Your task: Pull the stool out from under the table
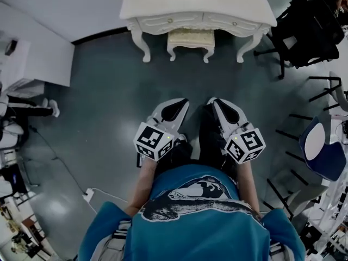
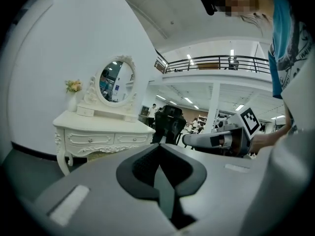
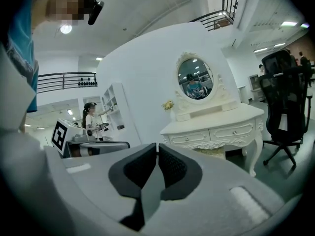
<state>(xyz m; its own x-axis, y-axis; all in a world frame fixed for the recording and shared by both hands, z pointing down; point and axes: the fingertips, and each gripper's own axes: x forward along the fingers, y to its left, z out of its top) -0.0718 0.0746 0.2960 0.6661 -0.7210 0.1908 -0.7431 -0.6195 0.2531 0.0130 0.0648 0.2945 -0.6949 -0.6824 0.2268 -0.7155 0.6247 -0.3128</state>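
Note:
A cream stool (image 1: 190, 39) stands tucked under the white dressing table (image 1: 198, 7) at the far side of the grey floor. Both grippers are held side by side in front of the person's body, well short of the stool and pointing toward it. My left gripper (image 1: 184, 102) is shut with nothing in it, and so is my right gripper (image 1: 212, 101). In the left gripper view, the shut left gripper (image 2: 158, 149) faces the table (image 2: 98, 132). In the right gripper view, the stool (image 3: 212, 153) shows under the table (image 3: 216, 127) beyond the right gripper (image 3: 157, 149).
A black office chair (image 1: 307, 29) stands right of the table, and a blue chair (image 1: 321, 145) is at the right edge. A white cabinet (image 1: 32, 58) is at the left. A white cable with a plug (image 1: 89, 194) lies on the floor near left.

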